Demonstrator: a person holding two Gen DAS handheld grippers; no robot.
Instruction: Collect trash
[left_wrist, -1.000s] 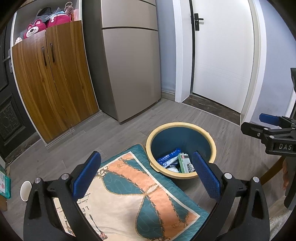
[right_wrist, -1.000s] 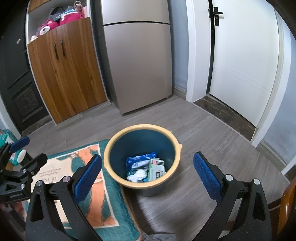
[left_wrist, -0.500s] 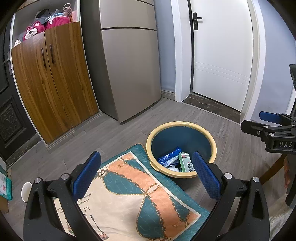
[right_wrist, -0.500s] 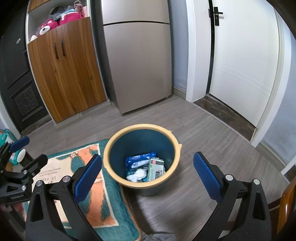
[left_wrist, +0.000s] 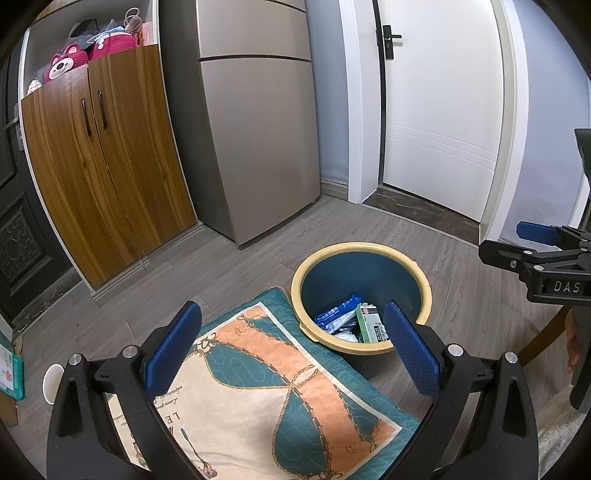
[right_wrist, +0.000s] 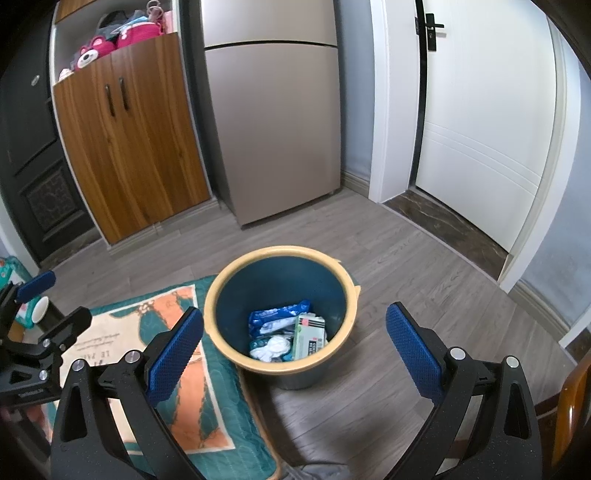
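A blue bin with a yellow rim (left_wrist: 424, 291) (right_wrist: 221, 291) stands on the grey wood floor. Inside lie a blue wrapper (right_wrist: 275, 318), a green-white box (right_wrist: 311, 334) and crumpled white tissue (right_wrist: 275, 347). My left gripper (left_wrist: 291, 350) hovers open and empty above the patterned mat (left_wrist: 258, 387), with the bin just beyond its right finger. My right gripper (right_wrist: 293, 350) is open and empty, held above the bin's near side. Each gripper shows at the edge of the other's view.
A white paper cup (left_wrist: 51, 382) (right_wrist: 38, 308) sits on the floor left of the mat (right_wrist: 192, 387), by a green package (left_wrist: 9, 369). Behind stand a wooden cabinet (left_wrist: 103, 166), a fridge (left_wrist: 258, 129) and a white door (left_wrist: 443, 110). A wooden chair edge (right_wrist: 570, 398) is at right.
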